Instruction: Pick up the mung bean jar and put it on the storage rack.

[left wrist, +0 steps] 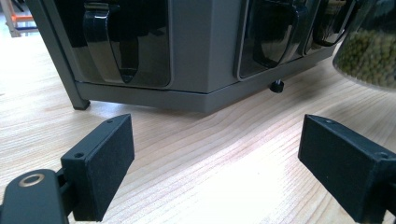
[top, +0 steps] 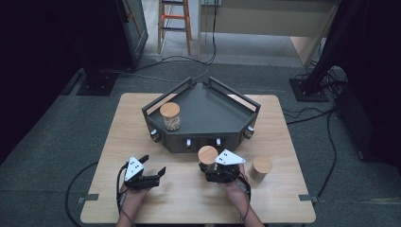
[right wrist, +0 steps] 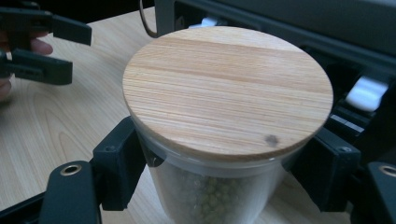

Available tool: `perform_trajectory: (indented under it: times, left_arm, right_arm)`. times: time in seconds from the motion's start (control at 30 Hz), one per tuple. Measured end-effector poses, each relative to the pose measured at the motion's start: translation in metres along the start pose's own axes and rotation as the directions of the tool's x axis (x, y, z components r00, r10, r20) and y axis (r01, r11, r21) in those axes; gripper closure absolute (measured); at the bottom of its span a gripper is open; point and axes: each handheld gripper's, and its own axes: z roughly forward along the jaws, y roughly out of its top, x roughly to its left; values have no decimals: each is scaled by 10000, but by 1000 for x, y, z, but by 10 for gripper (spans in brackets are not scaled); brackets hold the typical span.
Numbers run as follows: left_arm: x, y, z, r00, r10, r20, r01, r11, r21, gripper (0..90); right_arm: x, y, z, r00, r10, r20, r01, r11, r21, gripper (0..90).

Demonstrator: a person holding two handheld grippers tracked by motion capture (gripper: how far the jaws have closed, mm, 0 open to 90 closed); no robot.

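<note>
The jar [right wrist: 219,154] sits between the jaws of the right gripper [right wrist: 224,172], which is clenched on its glass wall just below the wooden lid [right wrist: 229,88]. The grip is low on the body, probably so that the lid stays free and the load hangs upright. The jar holds small pale-green pellets, visible through the glass. In the high view it stands at the counter [top: 189,198] edge side of the rack [top: 203,118], directly ahead of the right gripper [top: 215,172] and close to the rack's front face; whether its base touches the counter cannot be told.

The left gripper [left wrist: 215,168] is released, its jaws wide apart over bare wood, with nothing between them. It faces the rack's front wall, likely held clear as a standby. The held jar shows at its upper right.

Count:
- Jars: three. One in the right gripper; one [top: 169,116] on the rack's deck, ahead and to the left; one [top: 261,166] on the counter just to the right of the right gripper.
- Lids: three, one per jar, all seated.
- Racks: one, dark, angular, with a railed deck.
- Knobs on the rack front: four show in the high view.
- Grippers: two.
</note>
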Motion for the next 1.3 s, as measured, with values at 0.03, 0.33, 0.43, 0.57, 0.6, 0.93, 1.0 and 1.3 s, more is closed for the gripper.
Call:
perform_trajectory:
  times: [0.03,0.33,0.43,0.57,0.6,0.93,1.0,1.3]
  left_arm:
    - [0,0,0,10000,-8,11,8,10000,-12,106]
    - [-1,0,1,10000,87,25,-87,10000,18,106]
    - [0,0,1,10000,43,37,-43,10000,4,106]
    - [0,0,1,10000,32,48,-33,10000,23,106]
    - [0,0,1,10000,36,50,-36,10000,20,106]
    - [1,0,2,10000,-40,78,40,10000,32,106]
    - [1,0,2,10000,-45,78,45,10000,30,106]
    - [1,-1,1,10000,-74,65,75,10000,-14,106]
  right_arm:
    - [0,2,-1,10000,10,29,-10,10000,38,250]
    - [-1,15,-9,9999,-60,108,61,9999,-102,250]
    - [-3,18,-10,9999,-72,118,74,9999,-130,250]
    - [-5,23,-11,9999,-78,140,80,9998,-159,250]
    - [-6,24,-11,9999,-65,141,67,9999,-157,250]
    - [-8,39,-13,9991,-301,292,310,9991,-276,250]
    - [-8,42,-13,9989,-341,327,351,9990,-292,250]
    - [-13,53,-14,9986,-330,419,350,9982,-482,250]
